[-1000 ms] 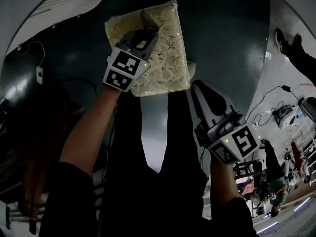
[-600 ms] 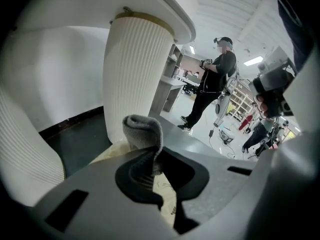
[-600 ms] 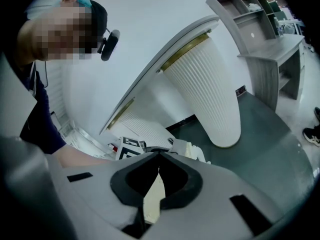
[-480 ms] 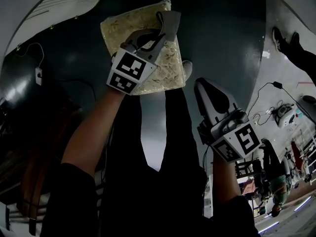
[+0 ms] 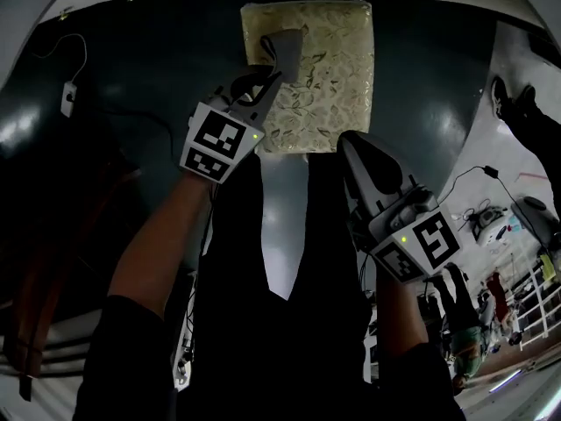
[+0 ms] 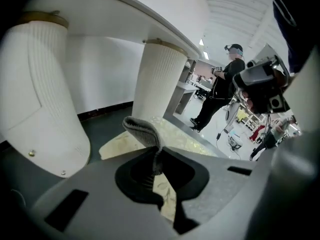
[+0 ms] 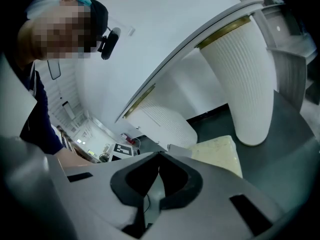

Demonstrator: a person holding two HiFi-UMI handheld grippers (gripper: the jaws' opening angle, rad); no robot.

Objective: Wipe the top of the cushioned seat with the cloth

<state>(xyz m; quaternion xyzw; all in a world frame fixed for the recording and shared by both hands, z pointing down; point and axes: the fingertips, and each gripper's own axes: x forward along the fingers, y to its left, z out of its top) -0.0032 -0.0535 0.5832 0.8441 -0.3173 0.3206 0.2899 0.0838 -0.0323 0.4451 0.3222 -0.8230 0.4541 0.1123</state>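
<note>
Dark glossy floor (image 5: 158,86) is surrounding the cushioned seat (image 5: 329,82), a square pad in a pale gold cover patterned with leaves, which is sitting at the top middle of the head view. A grey cloth (image 5: 286,46) is lying over the seat's upper left part. The left gripper (image 5: 270,70) is clamping the cloth's lower edge between its jaws, while the free end is folding up and over past the fingertips. Whether the cloth is pressing on the cushion cannot be told from these views.

The right gripper (image 5: 354,146) is hanging just beside the seat's near right corner, over the wearer's dark trouser leg (image 5: 329,261). Its jaws are pressing together with nothing between them.

Black-and-white square code patterns are showing on the left marker cube (image 5: 217,141) and the right marker cube (image 5: 419,249), the only printed marks that can be made out.

White ribbed columns (image 6: 161,79) are rising behind the seat under a curved white top (image 6: 125,14). Beyond them, in the left gripper view, a person in dark clothes (image 6: 220,91) is standing on a paler floor. A black cable (image 5: 478,178) is trailing across that paler floor at the right edge of the head view.
</note>
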